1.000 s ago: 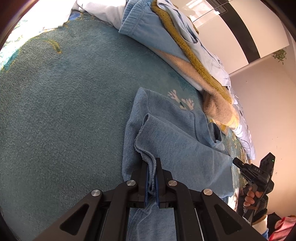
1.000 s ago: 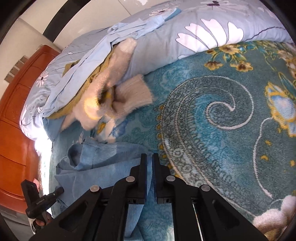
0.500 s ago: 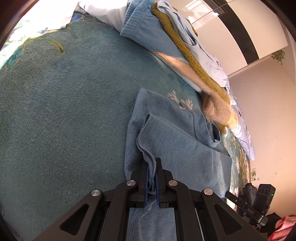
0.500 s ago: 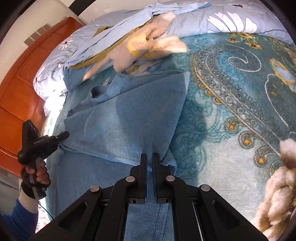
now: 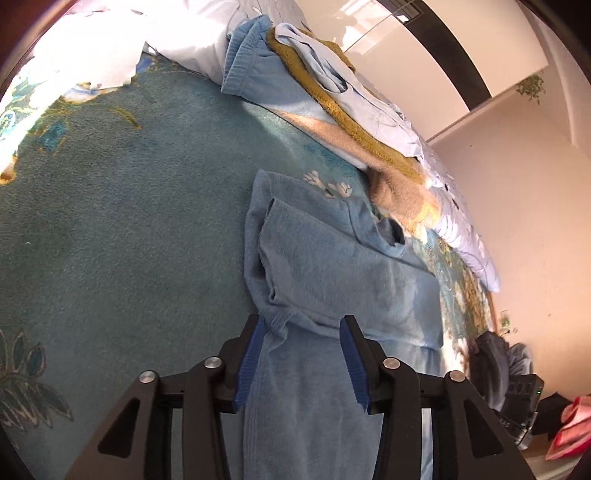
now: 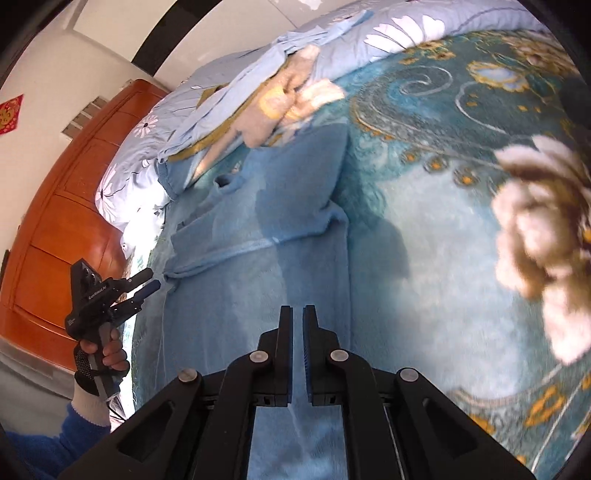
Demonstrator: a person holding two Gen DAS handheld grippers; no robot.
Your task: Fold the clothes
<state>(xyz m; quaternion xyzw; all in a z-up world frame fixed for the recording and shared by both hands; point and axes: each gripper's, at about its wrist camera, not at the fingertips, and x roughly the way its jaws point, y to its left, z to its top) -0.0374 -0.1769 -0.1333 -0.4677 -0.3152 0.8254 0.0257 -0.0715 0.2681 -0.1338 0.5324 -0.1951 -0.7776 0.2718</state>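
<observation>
A light blue fleece garment (image 5: 343,266) lies spread on the teal patterned blanket (image 5: 122,206), its upper part folded down over the rest. It also shows in the right wrist view (image 6: 258,266). My left gripper (image 5: 302,325) is open, its fingers on either side of a bunched fold at the garment's left edge. It also shows in the right wrist view (image 6: 149,280), at the garment's left edge. My right gripper (image 6: 297,314) is shut and empty, raised above the lower part of the garment.
A pile of clothes (image 5: 332,85), blue, mustard and beige, lies along the far side against a flowered quilt (image 6: 388,33). A wooden headboard (image 6: 70,206) stands at the left. Red and dark items (image 5: 569,428) lie beyond the bed edge.
My left gripper has opened and let go of the garment's folded edge, which now lies flat. My right gripper has pulled back and up from the garment, staying shut.
</observation>
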